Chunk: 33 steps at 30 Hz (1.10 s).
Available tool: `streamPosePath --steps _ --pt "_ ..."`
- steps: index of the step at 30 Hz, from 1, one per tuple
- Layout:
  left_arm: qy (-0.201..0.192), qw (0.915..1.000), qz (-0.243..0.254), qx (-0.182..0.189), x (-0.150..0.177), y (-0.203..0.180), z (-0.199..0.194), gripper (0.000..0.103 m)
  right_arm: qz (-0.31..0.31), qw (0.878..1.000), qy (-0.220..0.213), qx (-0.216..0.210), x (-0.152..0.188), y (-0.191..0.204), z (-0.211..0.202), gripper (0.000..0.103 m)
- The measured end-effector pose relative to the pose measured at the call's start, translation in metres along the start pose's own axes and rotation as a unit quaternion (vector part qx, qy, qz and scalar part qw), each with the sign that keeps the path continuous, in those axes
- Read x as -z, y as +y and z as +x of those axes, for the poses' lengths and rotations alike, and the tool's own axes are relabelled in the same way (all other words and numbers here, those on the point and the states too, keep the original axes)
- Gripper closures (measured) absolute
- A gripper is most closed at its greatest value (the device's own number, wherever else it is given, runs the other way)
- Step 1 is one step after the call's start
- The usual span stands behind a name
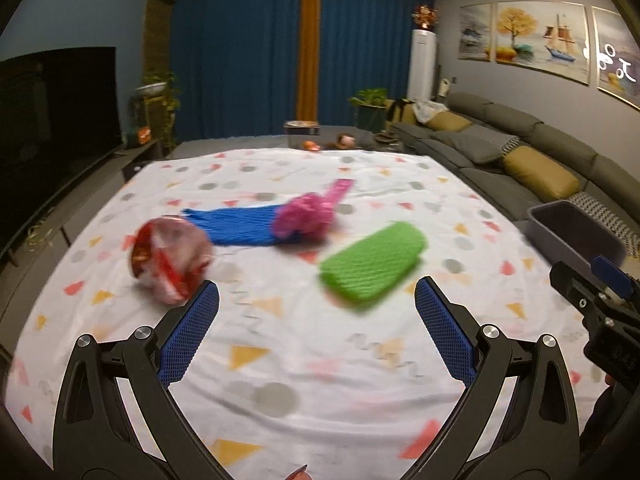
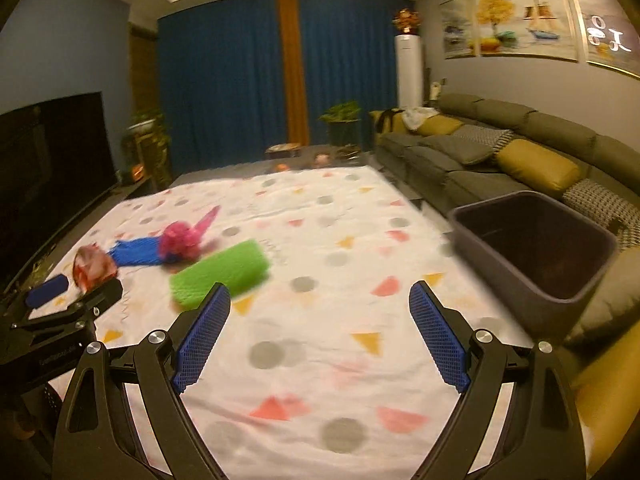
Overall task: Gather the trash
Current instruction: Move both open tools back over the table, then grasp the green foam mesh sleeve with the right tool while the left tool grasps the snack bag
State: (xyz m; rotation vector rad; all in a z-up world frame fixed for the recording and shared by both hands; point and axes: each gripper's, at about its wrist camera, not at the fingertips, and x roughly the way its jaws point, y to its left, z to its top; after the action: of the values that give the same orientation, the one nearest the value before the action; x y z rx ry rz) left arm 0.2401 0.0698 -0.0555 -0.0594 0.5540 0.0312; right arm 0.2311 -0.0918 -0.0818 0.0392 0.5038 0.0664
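Green foam-mesh sleeve (image 1: 374, 266) lies on our patterned-cloth surface (image 1: 304, 360) just ahead of both claws, left claw (image 1: 316, 300) and right claw (image 2: 320, 300) gaping, empty; no readable writing on the trash.

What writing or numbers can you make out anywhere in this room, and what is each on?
Nothing reads for certain.
White glowing marks on the rightmost wall picture: look like mirrored digits, not readable.
Small print on the left gripper body, seen from the right wrist: too blurred.
Faint digits on the right gripper body: unreadable.
Red-and-white wrapper: blurred, no text legible.
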Motion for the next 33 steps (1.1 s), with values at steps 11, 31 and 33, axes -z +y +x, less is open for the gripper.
streamPosePath --steps 11,31,33 --pt "-0.003 0.9973 -0.037 -0.063 -0.004 0.079 0.018 0.006 -0.042 0.998 0.035 -0.039 -0.008 0.063 0.056 0.015" --pt "0.077 0.9892 -0.118 -0.040 -0.016 0.135 0.099 0.028 -0.031 0.993 0.108 -0.032 -0.017 0.093 0.143 0.015" --pt "0.098 0.9871 -0.123 -0.029 -0.014 0.136 0.109 0.038 -0.035 0.993 0.114 -0.024 -0.018 0.094 0.149 0.015"
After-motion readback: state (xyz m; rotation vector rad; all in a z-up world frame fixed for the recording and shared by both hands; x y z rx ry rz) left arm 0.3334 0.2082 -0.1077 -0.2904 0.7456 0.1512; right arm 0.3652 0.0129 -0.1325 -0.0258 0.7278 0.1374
